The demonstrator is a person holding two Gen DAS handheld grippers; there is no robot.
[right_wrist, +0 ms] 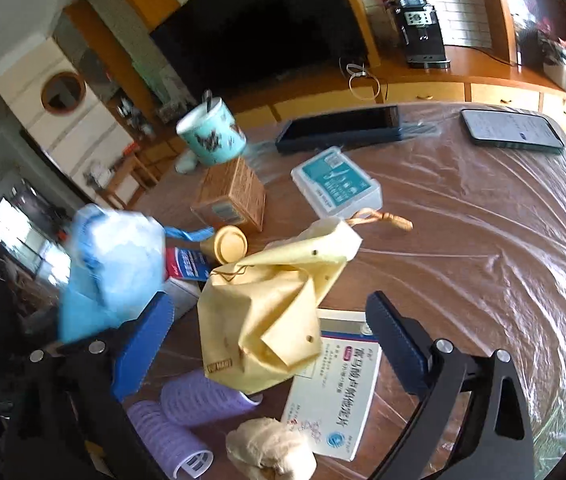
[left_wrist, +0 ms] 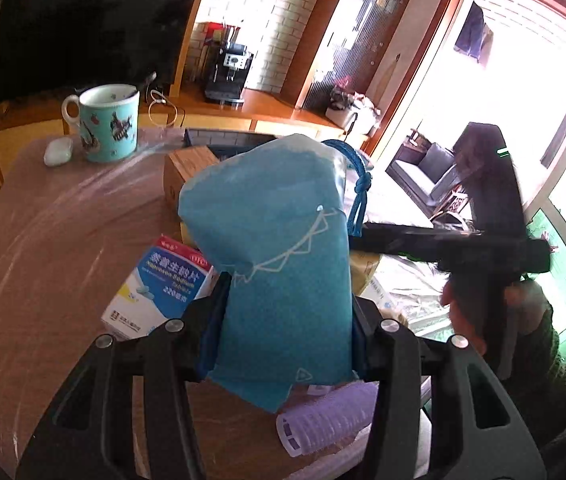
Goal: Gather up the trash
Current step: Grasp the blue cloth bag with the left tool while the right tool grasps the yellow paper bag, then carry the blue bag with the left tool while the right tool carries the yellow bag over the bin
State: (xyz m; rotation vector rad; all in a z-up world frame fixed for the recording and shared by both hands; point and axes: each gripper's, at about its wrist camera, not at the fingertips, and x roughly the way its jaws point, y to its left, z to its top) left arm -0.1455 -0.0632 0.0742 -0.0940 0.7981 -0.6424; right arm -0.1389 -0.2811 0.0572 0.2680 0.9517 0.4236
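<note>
- The left gripper (left_wrist: 283, 320) is clamped on a blue paper bag (left_wrist: 279, 240), which it holds raised above the tabletop; the bag's long axis runs straight out along the fingers, and its blue cord handle (left_wrist: 357, 184) hangs off the far right corner.
- The right gripper (right_wrist: 267, 344) is spread wide with nothing between its blue pads (right_wrist: 143, 344), and it hovers over the near part of the tabletop (right_wrist: 483, 240).
- Directly ahead of the right gripper, inside the span of its fingers, lies a crumpled yellow paper bag (right_wrist: 267, 304). Its long axis runs from the near left up toward the far right, ending at a tan cord handle (right_wrist: 383, 220). I judge the right gripper the nearer one for this piece, as the left is already loaded.
- Nearest the right gripper sit two purple hair rollers (right_wrist: 179, 420), a wadded beige tissue (right_wrist: 271, 452) and a white medicine box (right_wrist: 335, 392) that the yellow bag partly covers.
- Left of the yellow bag, a blue-and-white medicine box (left_wrist: 155, 292) lies just beside the raised blue bag.
- Toward the middle stand a yellow cap (right_wrist: 229, 244), a brown carton (right_wrist: 231, 196) and a teal-labelled white box (right_wrist: 335, 188).
- At the far edge are a patterned mug (left_wrist: 107, 124), a white earbud case (left_wrist: 58, 151), a dark blue tray (right_wrist: 339, 128) and a phone (right_wrist: 511, 128).
</note>
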